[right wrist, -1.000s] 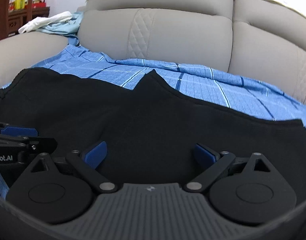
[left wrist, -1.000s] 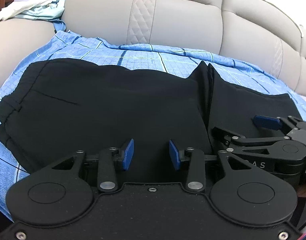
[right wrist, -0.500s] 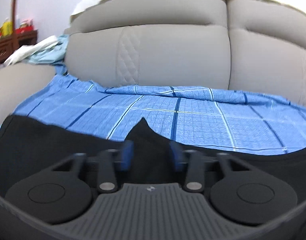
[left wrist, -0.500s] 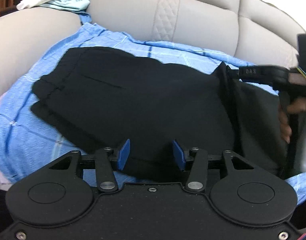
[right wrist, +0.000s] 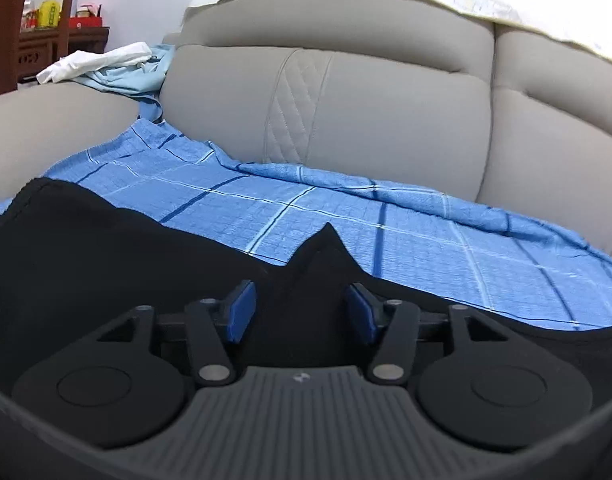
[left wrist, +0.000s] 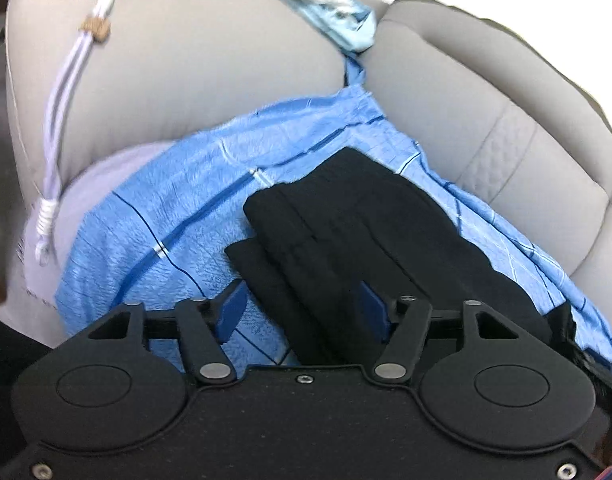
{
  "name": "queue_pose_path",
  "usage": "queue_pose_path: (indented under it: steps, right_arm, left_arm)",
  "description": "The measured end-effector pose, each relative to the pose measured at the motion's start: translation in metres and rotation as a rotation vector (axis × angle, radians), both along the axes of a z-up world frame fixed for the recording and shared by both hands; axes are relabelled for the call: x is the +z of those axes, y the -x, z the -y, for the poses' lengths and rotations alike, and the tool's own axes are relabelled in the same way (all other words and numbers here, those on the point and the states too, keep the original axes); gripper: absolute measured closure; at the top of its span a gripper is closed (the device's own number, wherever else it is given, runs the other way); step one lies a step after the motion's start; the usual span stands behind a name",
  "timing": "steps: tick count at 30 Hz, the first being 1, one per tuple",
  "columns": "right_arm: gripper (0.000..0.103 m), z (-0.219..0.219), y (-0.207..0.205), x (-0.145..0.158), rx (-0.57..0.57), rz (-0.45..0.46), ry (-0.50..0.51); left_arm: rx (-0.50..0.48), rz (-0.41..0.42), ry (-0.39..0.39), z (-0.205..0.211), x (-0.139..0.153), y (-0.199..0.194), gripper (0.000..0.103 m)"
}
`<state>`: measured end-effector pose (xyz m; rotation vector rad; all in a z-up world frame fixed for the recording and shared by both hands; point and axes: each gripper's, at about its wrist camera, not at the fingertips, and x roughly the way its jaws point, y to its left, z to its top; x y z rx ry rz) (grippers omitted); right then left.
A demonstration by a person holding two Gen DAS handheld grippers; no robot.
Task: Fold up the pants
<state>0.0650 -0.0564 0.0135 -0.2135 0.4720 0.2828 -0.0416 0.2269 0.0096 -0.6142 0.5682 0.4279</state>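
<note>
Black pants (left wrist: 346, 232) lie flat on a blue checked sheet (left wrist: 178, 200) over a beige sofa. In the left wrist view their waistband end points up and left. My left gripper (left wrist: 302, 310) is open, its blue pads straddling the near edge of the pants by the waistband. In the right wrist view the pants (right wrist: 106, 248) spread across the front, with a pointed peak of cloth rising in the middle. My right gripper (right wrist: 302, 310) is open, and that peak stands between its pads without being pinched.
The sofa's backrest (right wrist: 366, 100) rises behind the sheet. A white and pale blue heap of cloth (right wrist: 106, 64) lies on the left armrest. A white cord (left wrist: 66, 112) hangs over the armrest. A wooden shelf with bottles (right wrist: 54, 28) stands at the far left.
My left gripper has swung left toward the waistband end and opened wider. My right gripper, closed around the peak of cloth half a second ago, has opened; the peak stays standing.
</note>
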Motion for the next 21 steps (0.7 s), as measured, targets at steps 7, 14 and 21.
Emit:
queue_pose_path:
  steps: [7,14,21]
  right_arm:
    - [0.031,0.015,0.036,-0.002,-0.054,0.06,0.078]
    - [0.03,0.045,0.062,-0.004,-0.136,0.063,0.084]
    - [0.014,0.086,0.071,0.013,-0.066,-0.017,-0.253]
  left_arm:
    - [0.038,0.074,0.045,-0.007,-0.01,-0.01,0.026]
    - [0.089,0.196,0.028,-0.009,-0.025,-0.016,0.019]
    - [0.101,0.151,-0.028,-0.004,-0.021,-0.019,0.032]
